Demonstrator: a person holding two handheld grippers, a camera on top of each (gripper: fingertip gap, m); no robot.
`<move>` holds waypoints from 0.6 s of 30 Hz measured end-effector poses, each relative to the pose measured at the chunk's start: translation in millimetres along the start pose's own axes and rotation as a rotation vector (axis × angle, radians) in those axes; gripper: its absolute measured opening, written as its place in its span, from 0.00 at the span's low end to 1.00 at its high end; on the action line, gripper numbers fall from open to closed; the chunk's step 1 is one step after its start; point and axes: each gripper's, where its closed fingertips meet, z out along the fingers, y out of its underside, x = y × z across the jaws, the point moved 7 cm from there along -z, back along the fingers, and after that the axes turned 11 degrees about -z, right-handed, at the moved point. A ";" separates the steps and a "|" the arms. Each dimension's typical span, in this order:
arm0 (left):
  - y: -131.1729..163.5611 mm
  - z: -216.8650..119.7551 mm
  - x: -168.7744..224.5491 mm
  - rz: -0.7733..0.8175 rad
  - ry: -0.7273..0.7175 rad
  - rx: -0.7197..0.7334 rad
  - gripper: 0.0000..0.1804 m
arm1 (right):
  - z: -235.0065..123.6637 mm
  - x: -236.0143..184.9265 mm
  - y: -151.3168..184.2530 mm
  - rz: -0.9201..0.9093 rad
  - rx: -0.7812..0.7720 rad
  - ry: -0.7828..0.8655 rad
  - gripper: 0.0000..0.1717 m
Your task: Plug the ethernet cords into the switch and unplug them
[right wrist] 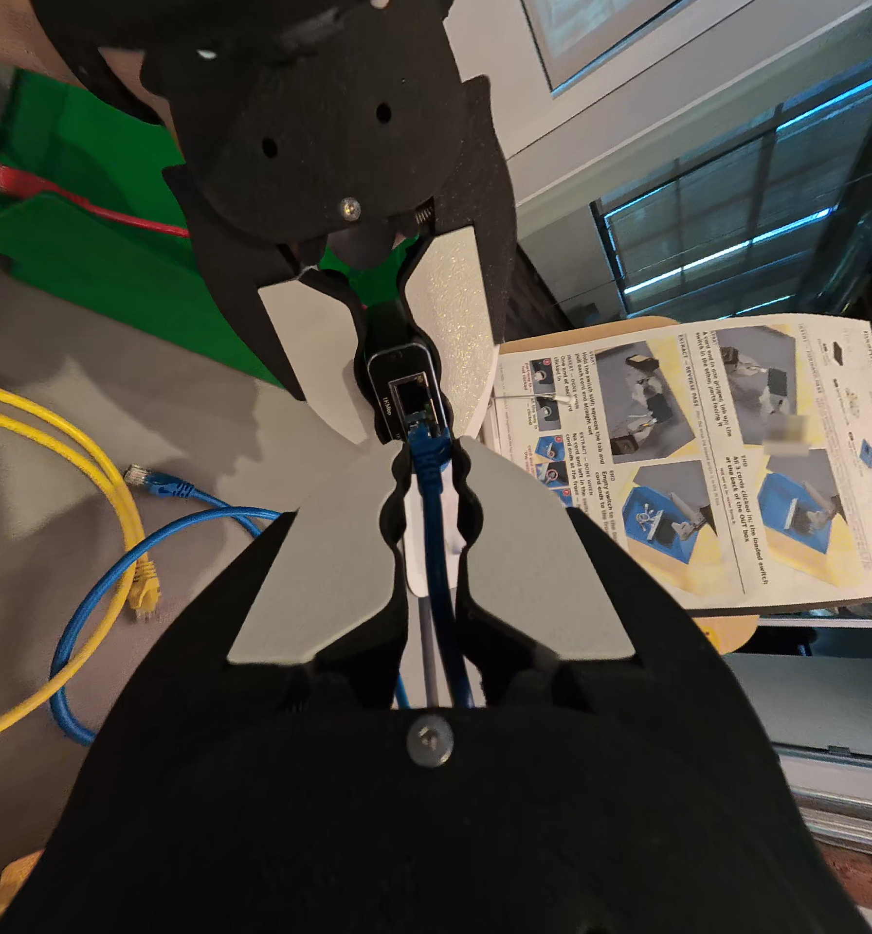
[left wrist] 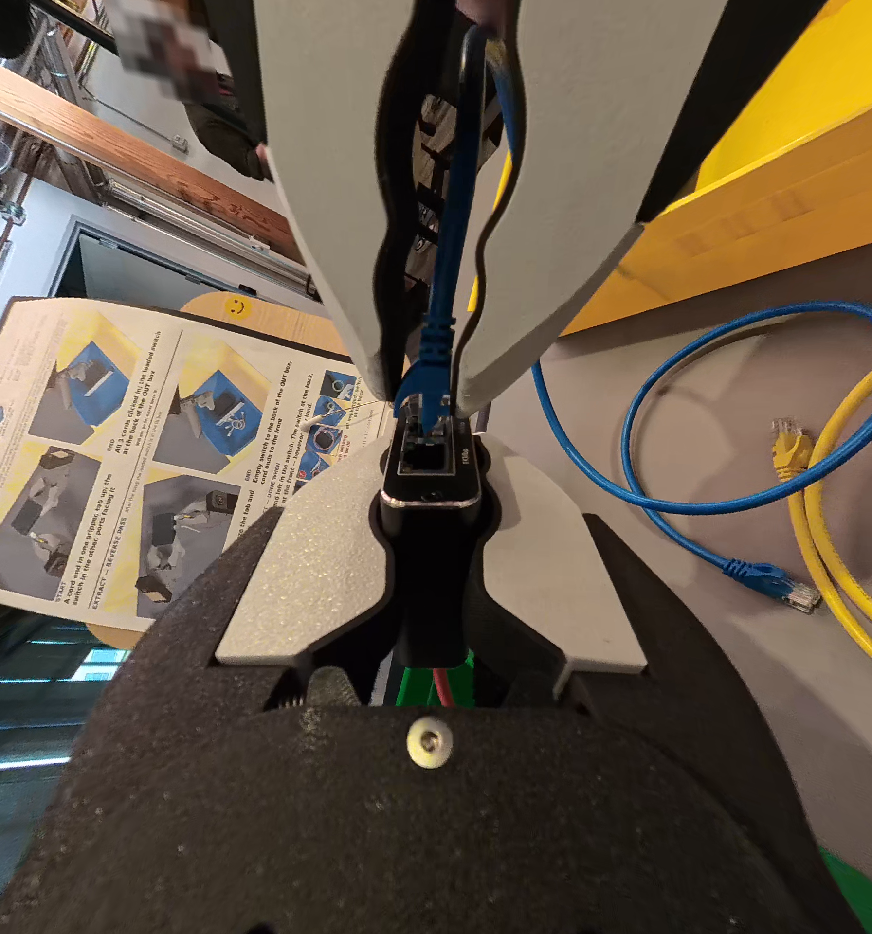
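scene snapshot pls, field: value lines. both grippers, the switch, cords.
left gripper: clamped on black switch, ports facing the other gripper
right gripper: blue cord runs between its fingers
blue plug: at a switch port; fully seated or not, cannot tell
neighbouring port: empty
loose cords: blue and yellow, on grey surface
red cord: over green bin
instruction sheet: beside switch

I see a black switch (left wrist: 429,510) with a silver rim, a dark blue cord (right wrist: 431,505), yellow cord (left wrist: 828,556) and lighter blue cord (left wrist: 676,480) on my grey surface (left wrist: 626,404), plus a green bin (right wrist: 95,202).
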 end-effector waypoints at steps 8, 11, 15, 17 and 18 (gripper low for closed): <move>-3.7 -8.5 -5.3 0.019 -0.033 0.007 0.15 | -1.4 0.2 -5.5 -0.069 0.056 0.084 0.10; -4.5 -10.4 -6.0 0.032 -0.045 0.008 0.15 | -2.0 -0.1 -6.6 -0.086 0.066 0.101 0.09; -5.9 -11.7 -4.8 0.052 -0.043 0.009 0.15 | -4.2 -2.5 -8.1 -0.129 0.059 0.102 0.09; -5.8 -11.4 -2.4 0.089 -0.040 0.004 0.14 | -5.5 -4.3 -8.4 -0.130 0.041 0.068 0.09; -5.9 -10.9 -1.1 0.104 -0.037 -0.003 0.14 | -5.9 -5.4 -7.9 -0.133 0.035 0.053 0.08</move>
